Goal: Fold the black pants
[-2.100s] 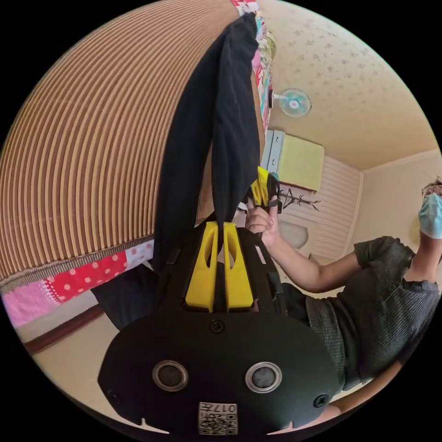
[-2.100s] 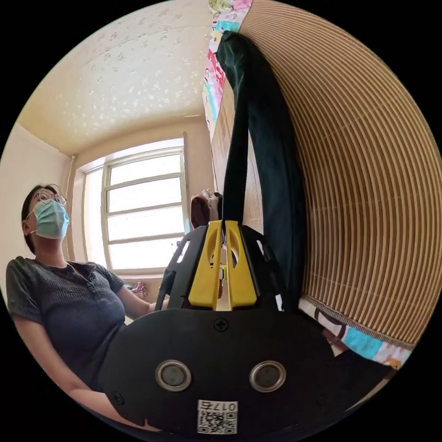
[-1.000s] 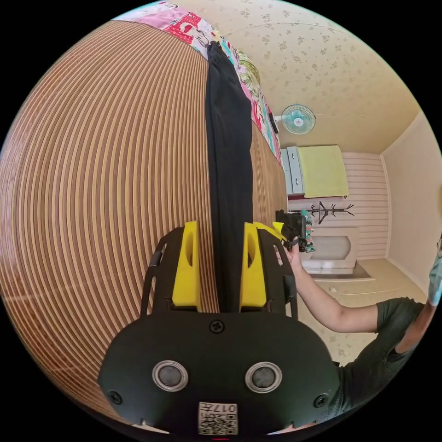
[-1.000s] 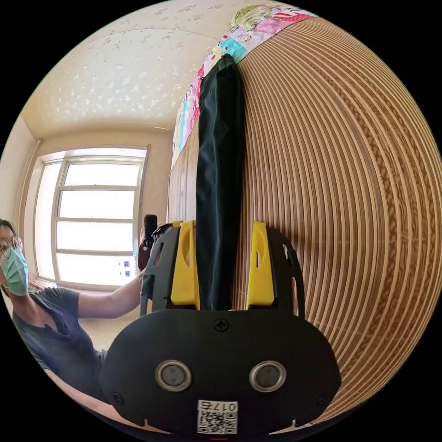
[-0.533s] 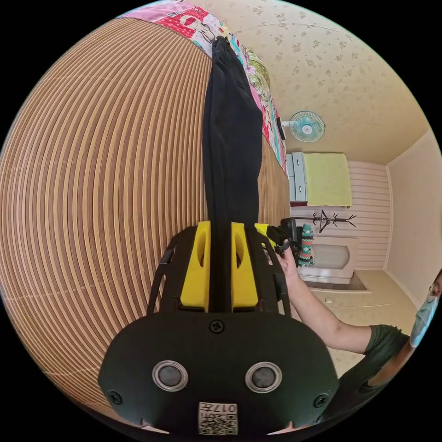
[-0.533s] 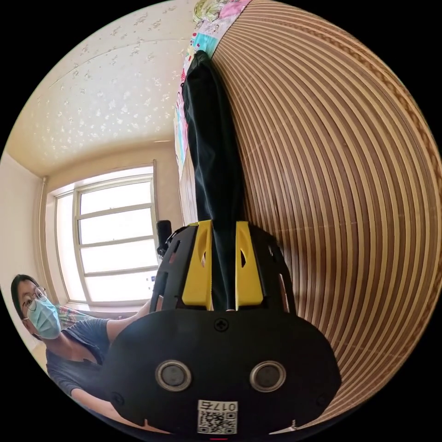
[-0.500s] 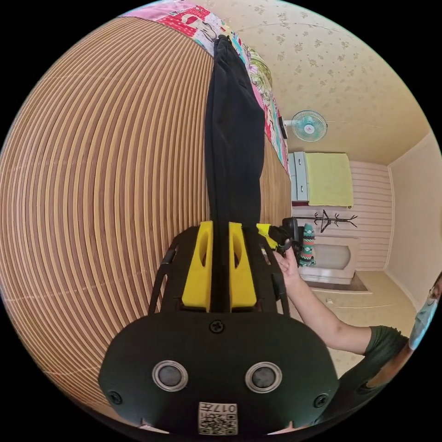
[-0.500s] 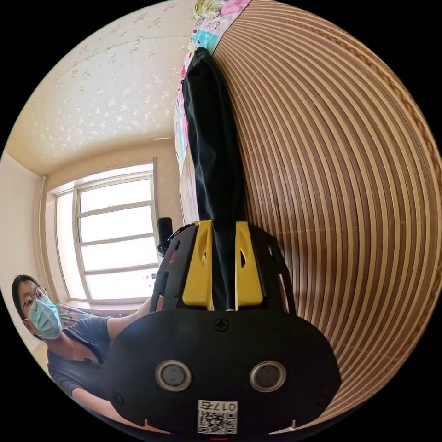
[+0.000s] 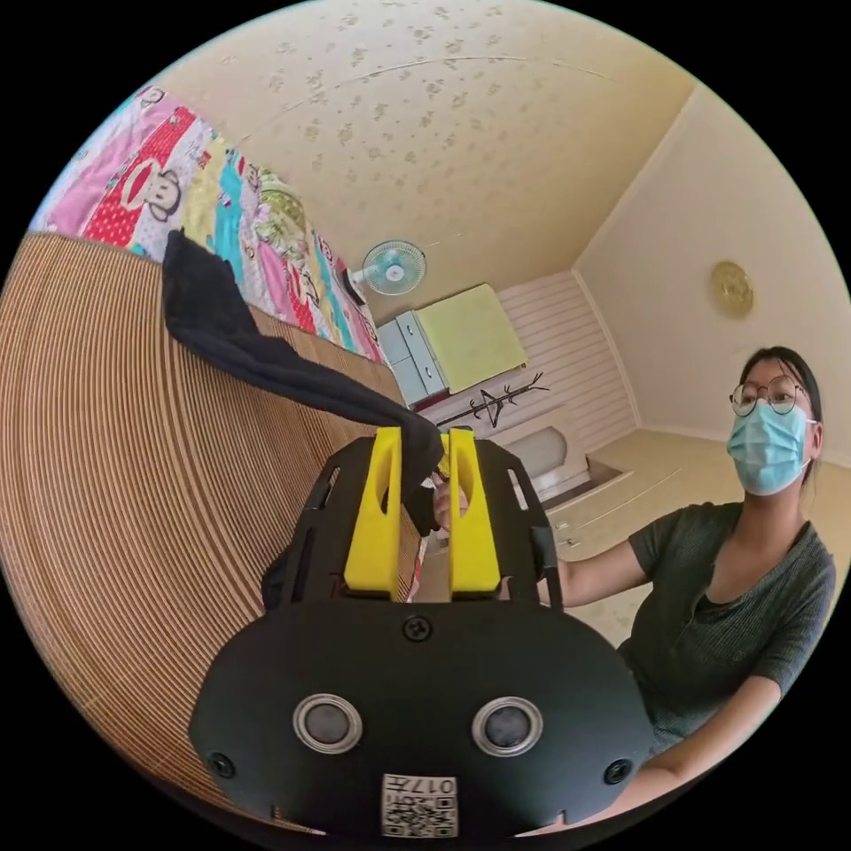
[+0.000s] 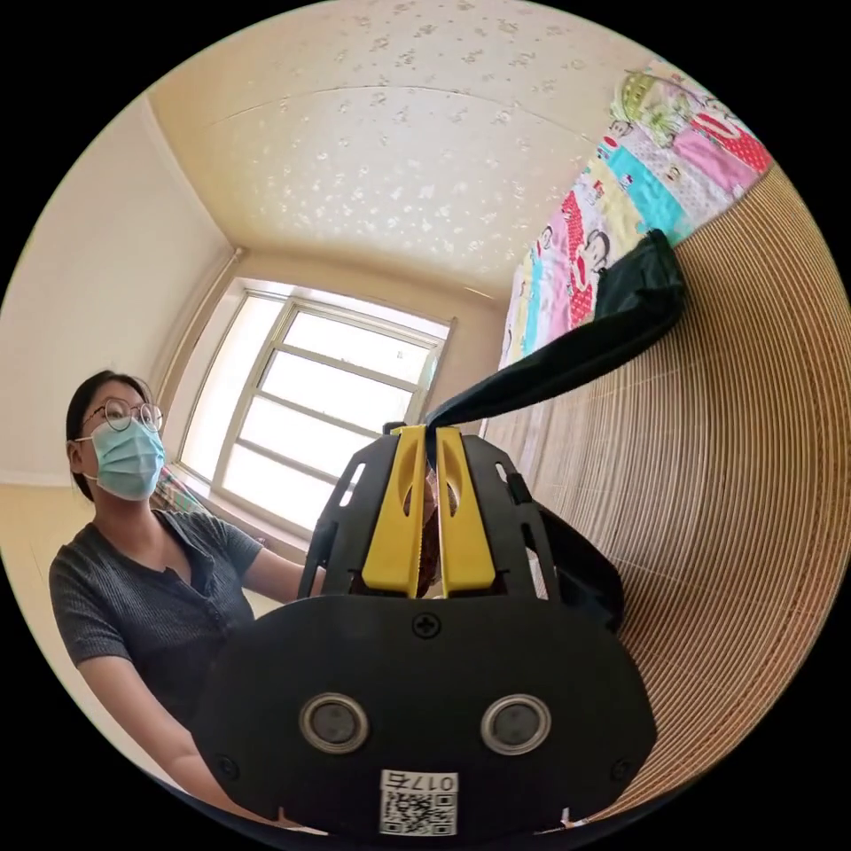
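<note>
Left gripper view: left gripper (image 9: 424, 443) has its jaws nearly closed, clamping an end of the black pants (image 9: 257, 355), which stretch away over the striped mat (image 9: 115, 461). Right gripper view: right gripper (image 10: 429, 441) likewise pinches the pants (image 10: 576, 350) with jaws almost together, cloth running toward the patterned blanket (image 10: 620, 195).
</note>
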`<state>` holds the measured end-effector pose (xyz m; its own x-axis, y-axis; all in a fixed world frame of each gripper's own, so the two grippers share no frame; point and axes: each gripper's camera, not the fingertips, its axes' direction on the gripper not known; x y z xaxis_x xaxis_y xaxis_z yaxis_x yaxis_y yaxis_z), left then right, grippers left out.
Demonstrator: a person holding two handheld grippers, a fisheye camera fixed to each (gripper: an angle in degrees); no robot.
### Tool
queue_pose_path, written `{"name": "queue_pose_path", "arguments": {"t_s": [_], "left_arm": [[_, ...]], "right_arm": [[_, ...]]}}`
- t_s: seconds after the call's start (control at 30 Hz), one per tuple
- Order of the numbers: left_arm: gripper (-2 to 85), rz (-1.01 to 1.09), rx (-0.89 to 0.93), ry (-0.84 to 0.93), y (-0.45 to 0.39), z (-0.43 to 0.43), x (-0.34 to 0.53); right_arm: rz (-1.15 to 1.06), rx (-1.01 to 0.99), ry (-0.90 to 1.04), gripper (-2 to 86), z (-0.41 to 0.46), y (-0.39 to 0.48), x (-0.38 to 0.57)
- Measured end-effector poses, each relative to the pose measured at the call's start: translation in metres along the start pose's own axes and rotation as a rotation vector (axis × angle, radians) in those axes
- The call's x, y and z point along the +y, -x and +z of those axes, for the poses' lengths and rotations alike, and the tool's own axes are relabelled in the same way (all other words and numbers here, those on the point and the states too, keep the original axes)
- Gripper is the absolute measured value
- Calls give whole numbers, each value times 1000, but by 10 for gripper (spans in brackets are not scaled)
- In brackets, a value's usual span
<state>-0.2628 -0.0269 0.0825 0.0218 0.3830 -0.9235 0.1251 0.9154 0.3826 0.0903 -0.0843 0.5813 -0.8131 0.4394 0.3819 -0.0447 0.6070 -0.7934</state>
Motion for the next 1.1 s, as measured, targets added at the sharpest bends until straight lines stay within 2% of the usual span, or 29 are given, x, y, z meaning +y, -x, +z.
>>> {"name": "queue_pose_path", "arguments": {"t_s": [0.23, 0.37, 0.53, 0.63, 0.77, 0.8, 0.93, 1.03, 1.1], "left_arm": [[49, 220, -108, -85, -184, -14, -11], [45, 284, -105, -122, -261, -22, -13], [37, 411, 133, -154, -352, -30, -8], [35, 406, 155, -154, -371, -26, -13], [30, 277, 10, -102, -333, -4, -37], [31, 180, -10, -77, -302, 7, -47], [33, -59, -96, -12, -184, 44, -73], [34, -117, -201, 74, -122, 68, -82], [36, -138, -257, 123, -95, 78, -76]], "right_arm": [[-265, 6, 5, 22, 1, 175, 28], [-419, 35, 30, 21, 8, 278, 47], [-568, -19, 4, 20, 6, 376, 78], [-633, 25, -16, 19, 11, 410, 93], [-518, 310, 31, 19, 38, 376, 71], [-485, 342, 47, 20, 43, 362, 64], [-241, 517, 137, 20, 82, 227, 13], [-105, 619, 195, 20, 111, 133, -14], [-89, 686, 242, 21, 130, 94, -15]]}}
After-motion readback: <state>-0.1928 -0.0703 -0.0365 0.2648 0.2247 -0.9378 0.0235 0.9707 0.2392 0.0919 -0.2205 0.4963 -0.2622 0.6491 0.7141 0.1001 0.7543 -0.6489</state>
